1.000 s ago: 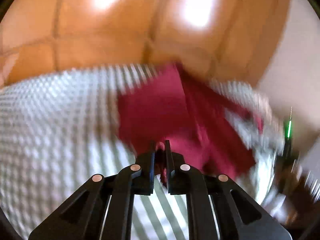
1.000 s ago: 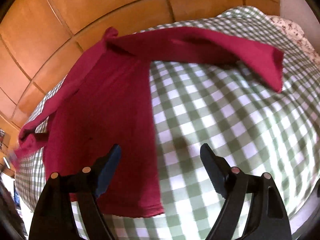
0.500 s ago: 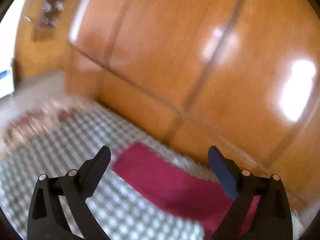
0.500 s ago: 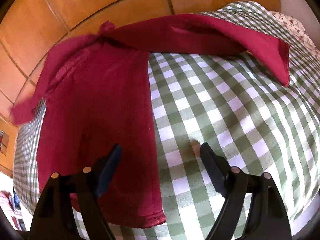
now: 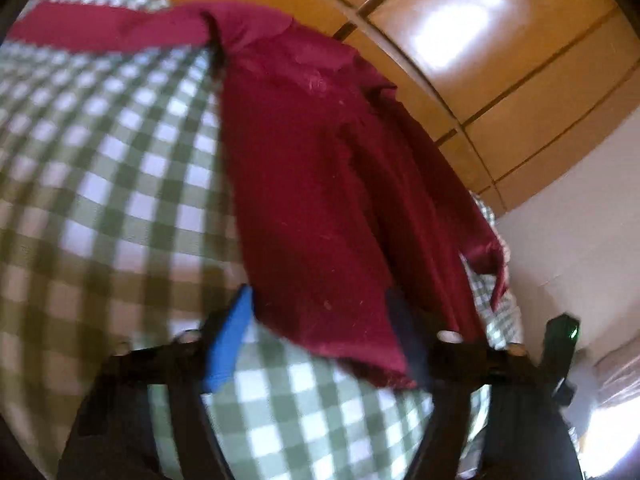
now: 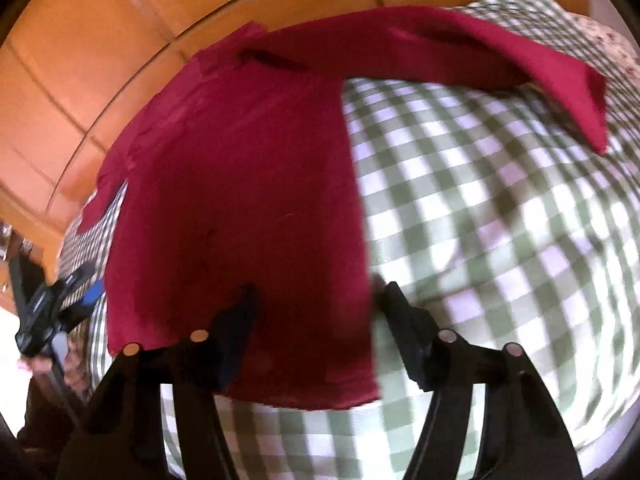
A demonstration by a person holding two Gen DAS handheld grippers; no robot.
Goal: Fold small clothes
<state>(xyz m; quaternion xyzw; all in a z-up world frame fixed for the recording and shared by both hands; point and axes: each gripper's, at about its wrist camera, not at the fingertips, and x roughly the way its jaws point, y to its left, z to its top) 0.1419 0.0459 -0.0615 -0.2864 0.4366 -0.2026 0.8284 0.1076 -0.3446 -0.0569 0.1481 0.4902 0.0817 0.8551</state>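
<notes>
Red top [image 6: 248,200] flat on checked cloth [image 6: 500,240], one sleeve [image 6: 500,52] outstretched, left gripper [image 5: 324,344] and right gripper [image 6: 316,320] both spread wide, empty, over its hem

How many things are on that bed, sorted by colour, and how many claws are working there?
Red: 1, the long-sleeved top
Green-and-white check: 1, the bedcover
Black claws: 2, the left claw and the right claw, both open
Total: 4
</notes>
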